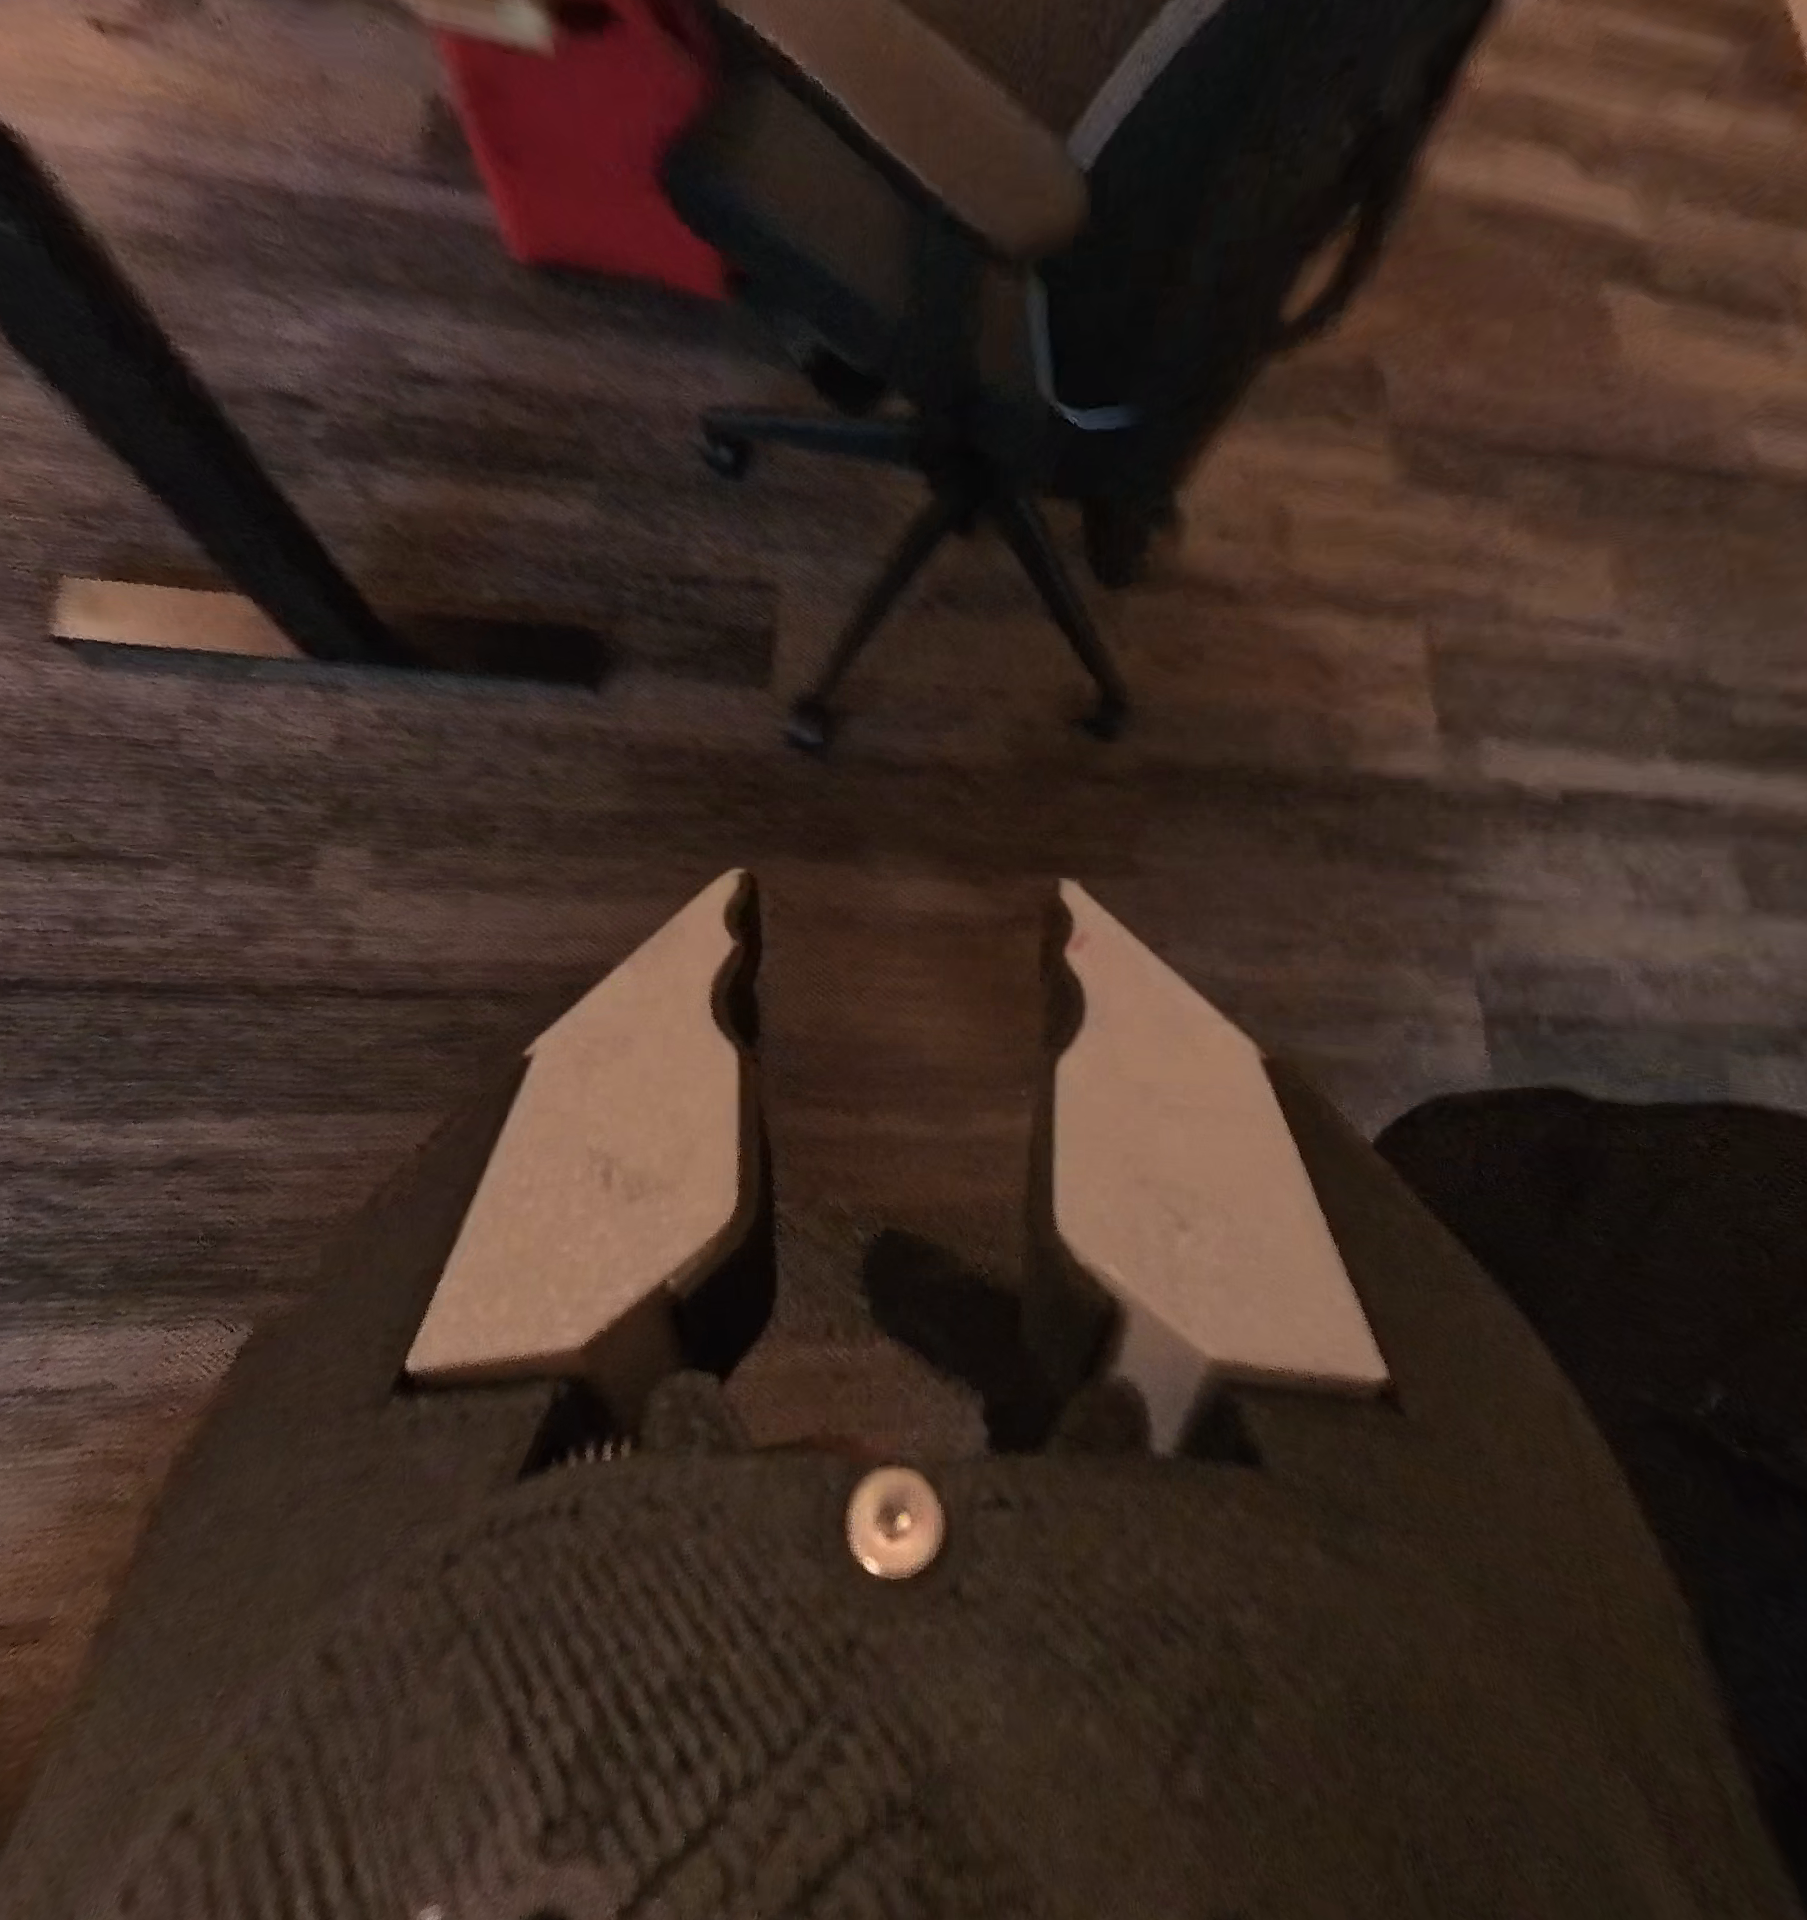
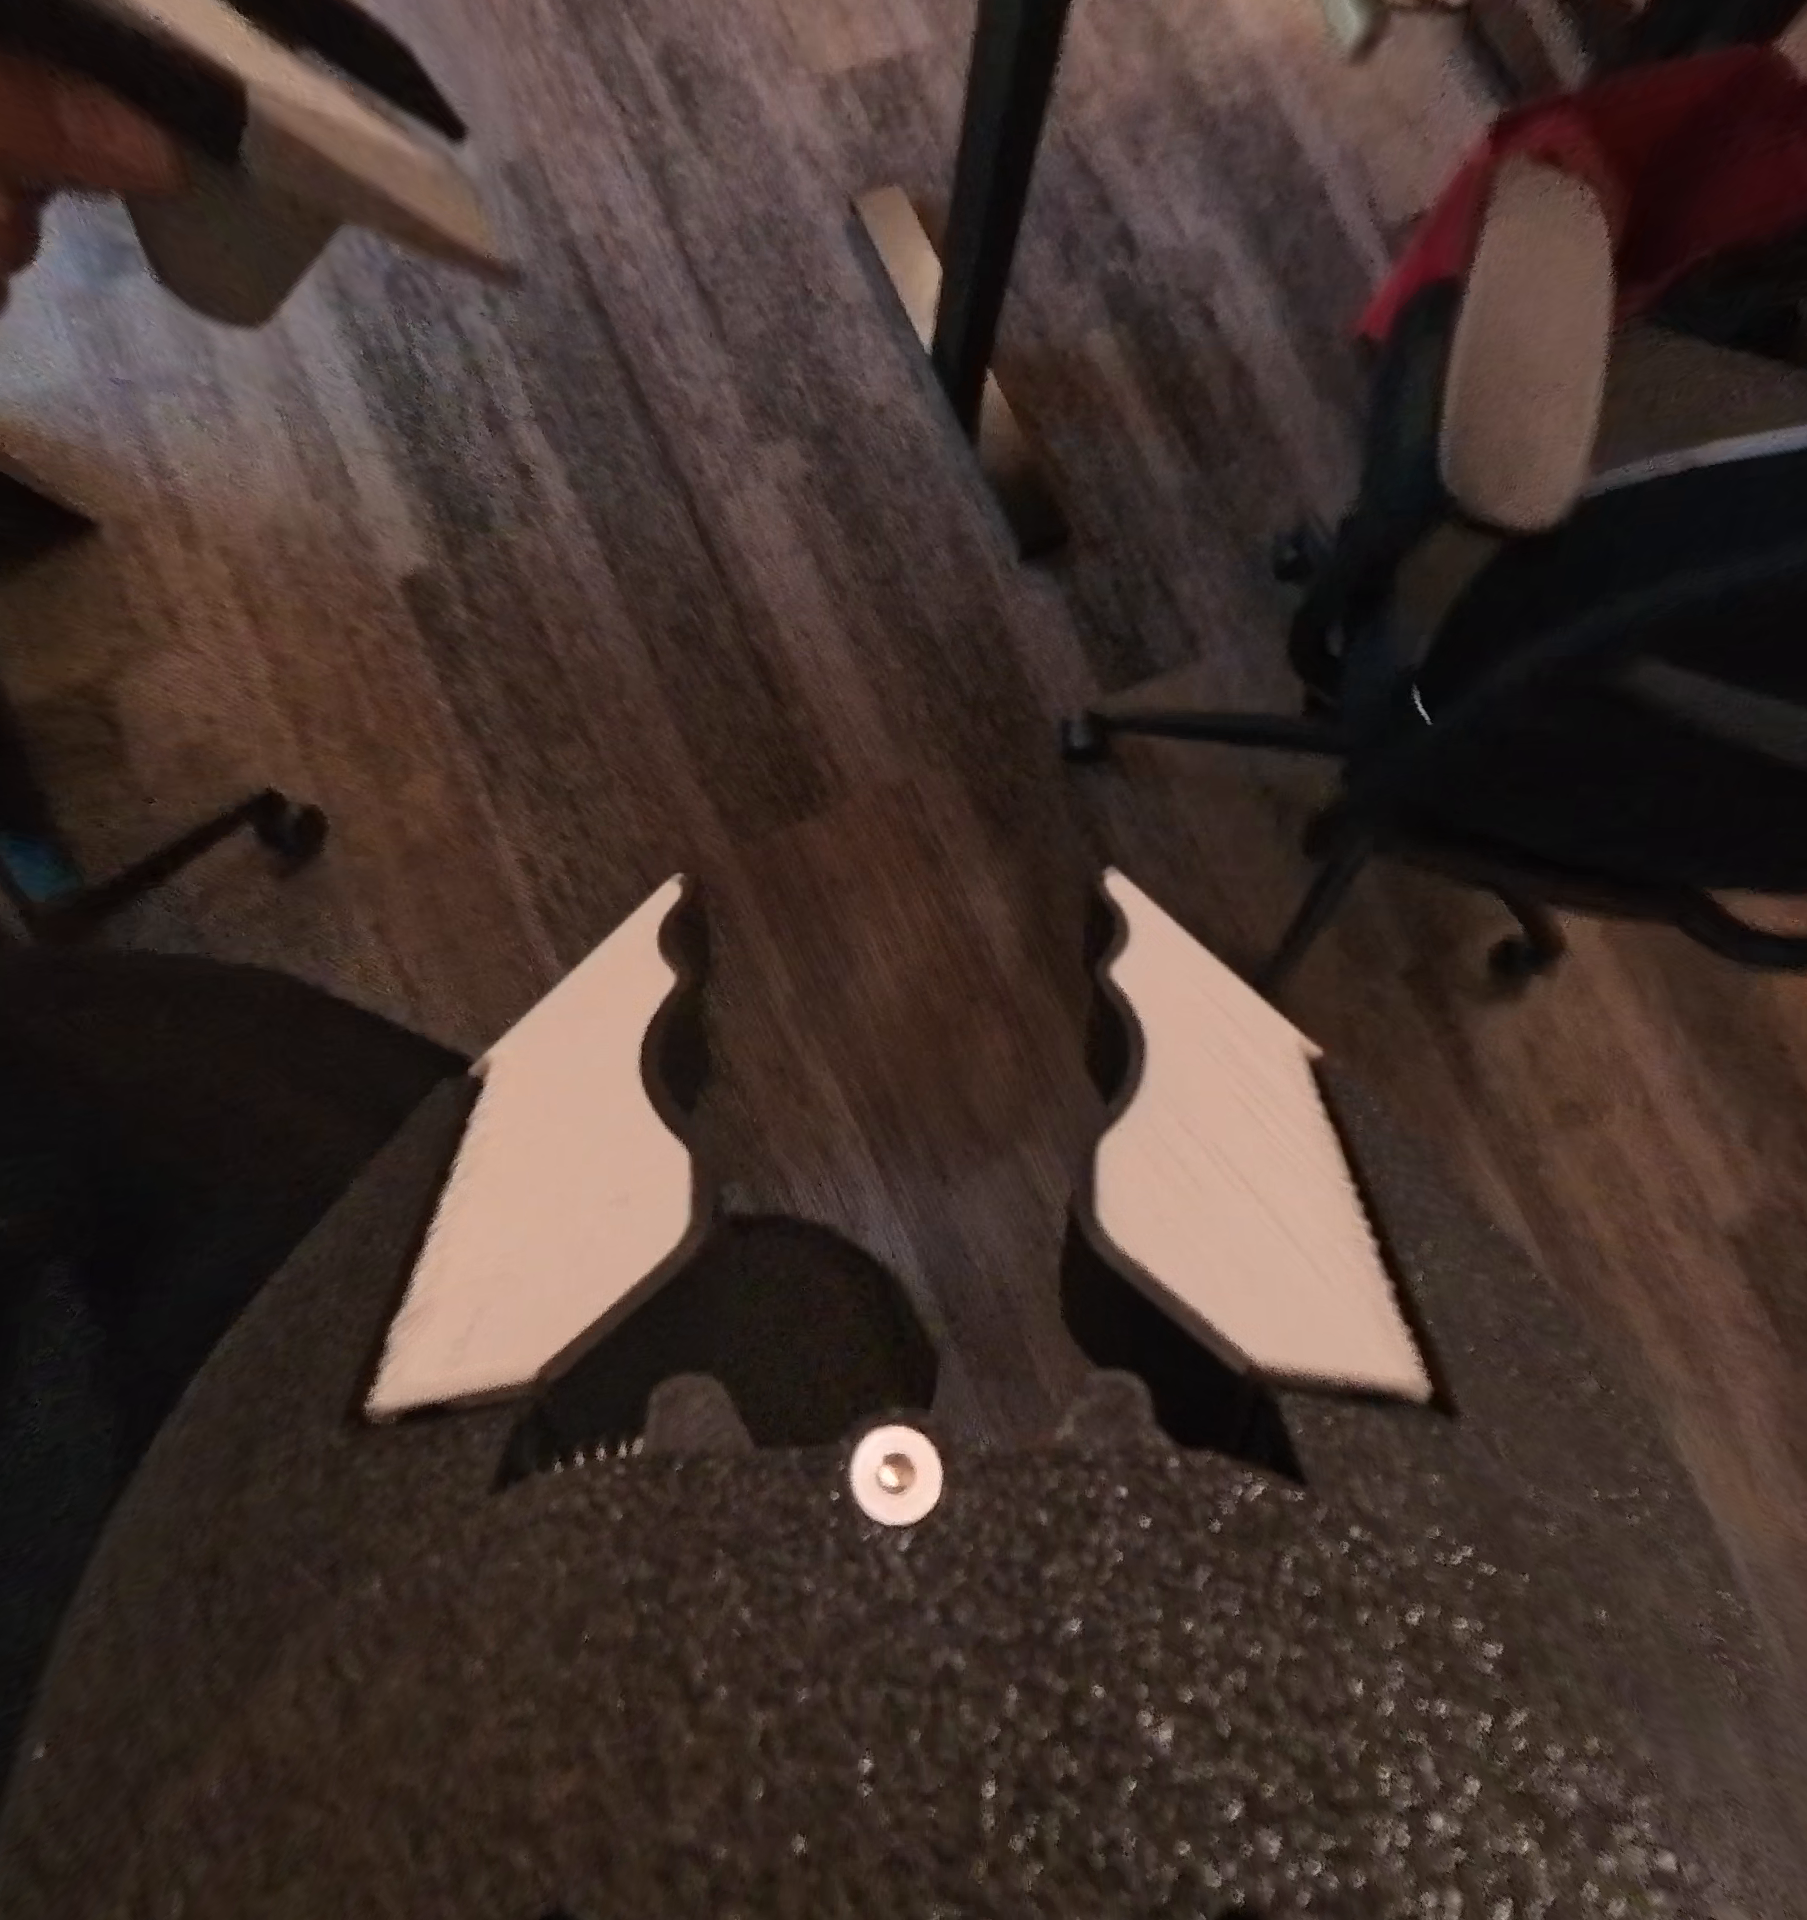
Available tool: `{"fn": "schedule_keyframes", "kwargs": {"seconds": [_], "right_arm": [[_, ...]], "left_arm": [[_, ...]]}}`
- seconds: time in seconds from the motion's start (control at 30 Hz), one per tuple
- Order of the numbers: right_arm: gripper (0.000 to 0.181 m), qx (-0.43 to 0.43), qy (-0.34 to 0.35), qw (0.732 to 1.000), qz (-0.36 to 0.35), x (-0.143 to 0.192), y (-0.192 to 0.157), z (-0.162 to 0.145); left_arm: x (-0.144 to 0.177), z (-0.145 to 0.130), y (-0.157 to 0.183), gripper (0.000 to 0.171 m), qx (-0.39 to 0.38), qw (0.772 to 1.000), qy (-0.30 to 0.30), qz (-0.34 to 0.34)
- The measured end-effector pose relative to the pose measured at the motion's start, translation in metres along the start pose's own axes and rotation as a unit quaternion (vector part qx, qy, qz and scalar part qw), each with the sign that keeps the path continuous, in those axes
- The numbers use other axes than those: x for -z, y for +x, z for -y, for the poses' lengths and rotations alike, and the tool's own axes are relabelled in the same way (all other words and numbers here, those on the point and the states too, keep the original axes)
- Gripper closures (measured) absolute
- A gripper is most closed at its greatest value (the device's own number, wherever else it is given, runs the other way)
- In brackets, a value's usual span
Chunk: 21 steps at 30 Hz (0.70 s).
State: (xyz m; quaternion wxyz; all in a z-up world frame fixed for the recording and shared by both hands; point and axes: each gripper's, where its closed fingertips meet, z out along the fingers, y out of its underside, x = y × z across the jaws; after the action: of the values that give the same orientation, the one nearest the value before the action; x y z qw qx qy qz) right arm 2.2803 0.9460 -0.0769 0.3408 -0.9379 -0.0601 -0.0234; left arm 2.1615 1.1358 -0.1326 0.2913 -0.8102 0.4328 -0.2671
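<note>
My left gripper (image 1: 904, 894) is open and empty, its white fingers (image 1: 650, 1122) pointing down at a grey and brown patterned carpet floor (image 1: 359, 935). My right gripper (image 2: 894, 894) is also open and empty, held above the same floor (image 2: 670, 520). Nothing lies between either pair of fingers. The other gripper (image 2: 359, 177) shows blurred at the top left of the right wrist view, held by a hand (image 2: 26, 177). Both views are blurred by motion.
An office chair with a tan armrest (image 1: 930, 135) and black wheeled base (image 1: 972, 582) stands ahead; it also shows in the right wrist view (image 2: 1522, 343). A black table leg (image 1: 140, 384) crosses the floor. A red object (image 1: 587, 145) lies beyond. Dark clothing (image 1: 1657, 1299) is at right.
</note>
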Motion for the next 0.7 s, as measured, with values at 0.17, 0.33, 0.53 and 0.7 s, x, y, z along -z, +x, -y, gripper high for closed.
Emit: {"fn": "schedule_keyframes", "kwargs": {"seconds": [0.17,0.33,0.53,0.7], "right_arm": [[0.107,0.060,0.021,0.996,0.056,-0.098,-0.006,0.119],[0.117,0.158,0.028,0.977,0.143,-0.236,-0.021,0.248],[0.118,0.283,0.068,0.917,0.272,-0.383,-0.089,0.441],[0.113,0.381,0.142,0.844,0.350,-0.433,-0.194,0.608]], "left_arm": [[0.008,0.068,-0.157,0.117,0.045,0.995,0.068,0.059],[0.022,0.062,-0.308,0.119,0.127,0.982,0.071,0.119],[0.117,0.078,-0.430,0.125,0.149,0.952,0.100,0.247],[0.159,0.064,-0.513,0.116,0.283,0.910,0.129,0.275]]}}
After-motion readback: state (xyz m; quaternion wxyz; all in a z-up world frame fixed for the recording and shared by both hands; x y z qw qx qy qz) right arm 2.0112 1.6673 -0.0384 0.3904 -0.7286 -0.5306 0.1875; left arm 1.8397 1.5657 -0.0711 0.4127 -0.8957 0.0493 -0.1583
